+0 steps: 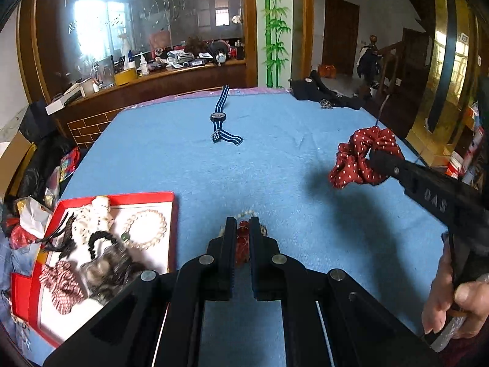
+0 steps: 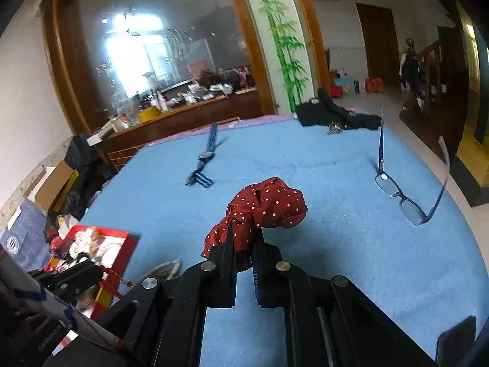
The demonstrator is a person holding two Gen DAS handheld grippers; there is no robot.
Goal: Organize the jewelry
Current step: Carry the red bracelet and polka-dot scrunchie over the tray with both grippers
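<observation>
Partly done, by the look of it. Already in the red box point(image 1: 171, 202), at the left edge of the blue tabletop point(image 1: 275, 153): a pearl bracelet point(image 1: 146, 229), a white-and-black scrunchie point(image 1: 91, 217), a black hair tie point(image 1: 101, 241), a checked red scrunchie point(image 1: 61, 284), plus some dark, blurred pieces too smeared to name.

In hand now, two items. Left tool point(image 1: 243, 223) pressed nearly together, pinching a string of red beads point(image 1: 243, 235), with pale beads showing just past the tips; held just right of the box, not yet inside it. Right tool point(image 2: 244, 229) likewise pinching the red dotted scrunchie point(image 2: 266, 211), lifted clear of the tabletop, well apart from the box, out toward the right side.

Still out on the tabletop: a striped watch point(image 1: 218, 117) lying flat near the far middle, and glasses point(image 2: 397, 192) resting on the right side with arms up. At the far edge, a dark bundle point(image 1: 318, 91) with a small metal piece point(image 1: 326, 104) just beside it; unclear whether either belongs to the job.

Left to do, judging from this: beads into the box, scrunchie carried over and dropped in, then the watch fetched. Roughly past halfway.
</observation>
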